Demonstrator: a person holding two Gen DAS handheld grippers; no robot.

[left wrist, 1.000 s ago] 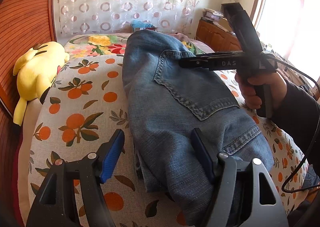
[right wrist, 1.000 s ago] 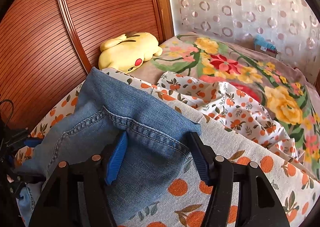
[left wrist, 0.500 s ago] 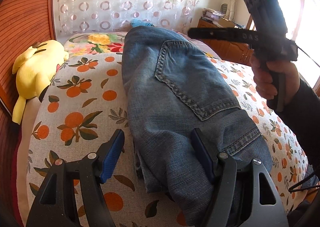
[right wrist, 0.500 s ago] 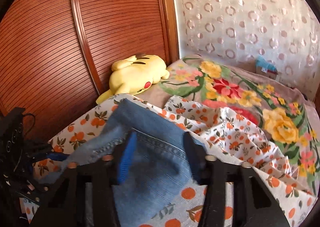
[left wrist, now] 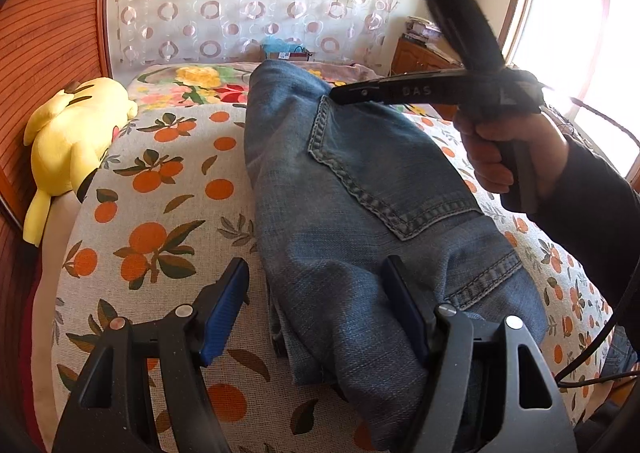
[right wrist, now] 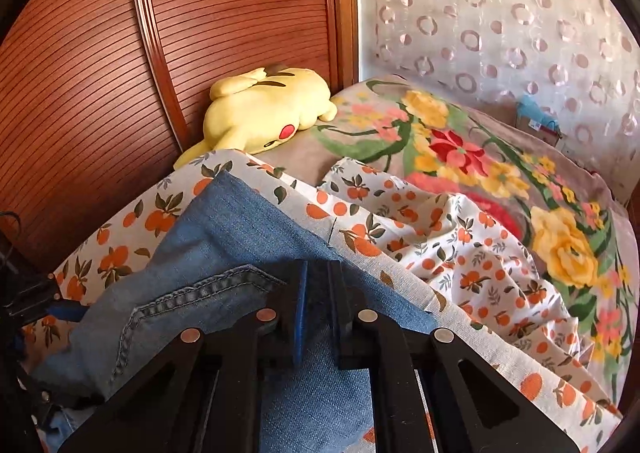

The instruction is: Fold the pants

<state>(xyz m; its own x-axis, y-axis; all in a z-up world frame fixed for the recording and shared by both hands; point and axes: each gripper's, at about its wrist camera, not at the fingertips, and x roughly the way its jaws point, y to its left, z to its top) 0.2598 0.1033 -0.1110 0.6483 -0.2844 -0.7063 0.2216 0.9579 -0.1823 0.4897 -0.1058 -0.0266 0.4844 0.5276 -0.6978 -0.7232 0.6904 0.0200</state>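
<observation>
Orange-print bedspread (left wrist: 160, 237) bears jeans (left wrist: 360, 221) lying lengthwise near-to-far; left gripper (left wrist: 316, 317) gapes wide over their near end, right gripper (right wrist: 316, 293) pinched closed at the far end.

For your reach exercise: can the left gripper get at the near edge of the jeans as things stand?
Probably yes: the left gripper stands open right at the jeans, one finger already on the denim, nothing in between.

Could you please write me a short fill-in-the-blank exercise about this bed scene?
1. The jeans lie on a cover printed with ____.
2. The plush toy beside the wooden wall is ____ in colour.
3. The right gripper is ____, with nothing between its pads.

Missing words: oranges; yellow; shut
</observation>
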